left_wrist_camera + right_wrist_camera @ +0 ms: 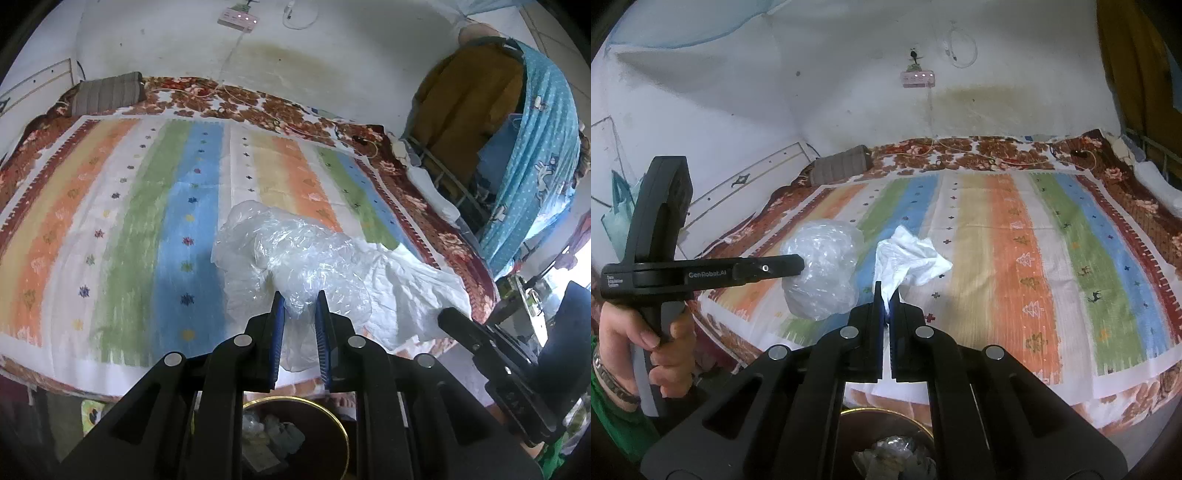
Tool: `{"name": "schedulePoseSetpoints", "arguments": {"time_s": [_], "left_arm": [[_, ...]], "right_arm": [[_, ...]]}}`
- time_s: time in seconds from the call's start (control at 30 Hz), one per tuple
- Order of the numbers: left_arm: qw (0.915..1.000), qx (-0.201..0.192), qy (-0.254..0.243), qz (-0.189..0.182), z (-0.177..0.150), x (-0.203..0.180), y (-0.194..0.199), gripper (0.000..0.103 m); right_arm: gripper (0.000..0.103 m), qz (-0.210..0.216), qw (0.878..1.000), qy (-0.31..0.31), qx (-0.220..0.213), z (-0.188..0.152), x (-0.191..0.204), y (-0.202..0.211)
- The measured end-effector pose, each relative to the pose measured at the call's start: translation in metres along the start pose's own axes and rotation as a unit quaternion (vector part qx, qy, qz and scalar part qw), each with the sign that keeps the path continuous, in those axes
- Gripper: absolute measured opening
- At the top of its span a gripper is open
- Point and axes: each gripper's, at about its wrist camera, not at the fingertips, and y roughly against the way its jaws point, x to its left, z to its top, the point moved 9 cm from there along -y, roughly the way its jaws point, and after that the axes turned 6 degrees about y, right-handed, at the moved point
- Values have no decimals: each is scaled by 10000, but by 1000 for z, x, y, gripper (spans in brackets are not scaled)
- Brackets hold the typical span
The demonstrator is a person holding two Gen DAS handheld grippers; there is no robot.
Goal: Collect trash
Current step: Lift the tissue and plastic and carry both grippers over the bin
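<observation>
My left gripper (300, 301) is shut on a crumpled clear plastic bag (291, 254) and holds it over the near edge of the bed; the bag also shows in the right wrist view (823, 269), with the left gripper (798, 266) at its side. My right gripper (886, 295) is shut on a crumpled white paper tissue (908, 258), which shows in the left wrist view (410, 288) beside the bag. A brown trash bin with a gold rim (341, 424) stands below both grippers and holds several pieces of trash; it also shows in the right wrist view (916, 417).
A bed with a striped, colourful sheet (147, 221) fills both views. A grey-brown pillow (107, 92) lies at the far end. A power strip (918, 78) hangs on the white wall. Blue cloth (535, 166) hangs on a rack at the right.
</observation>
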Motion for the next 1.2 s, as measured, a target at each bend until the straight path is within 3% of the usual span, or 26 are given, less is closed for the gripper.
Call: {"name": "schedulePoseSetpoints", "arguments": {"time_s": [0.33, 0.87, 1.2], "left_arm": [[9996, -273, 64, 13, -16, -3, 28, 15], [9996, -57, 97, -260, -79, -10, 45, 16], [9993, 225, 291, -74, -130, 8, 46, 16]], "right_arm": [[1, 213, 9997, 75, -86, -16, 13, 27], [1, 314, 9994, 138, -31, -52, 34, 54], [1, 424, 9989, 41, 206, -88, 47, 63]]}}
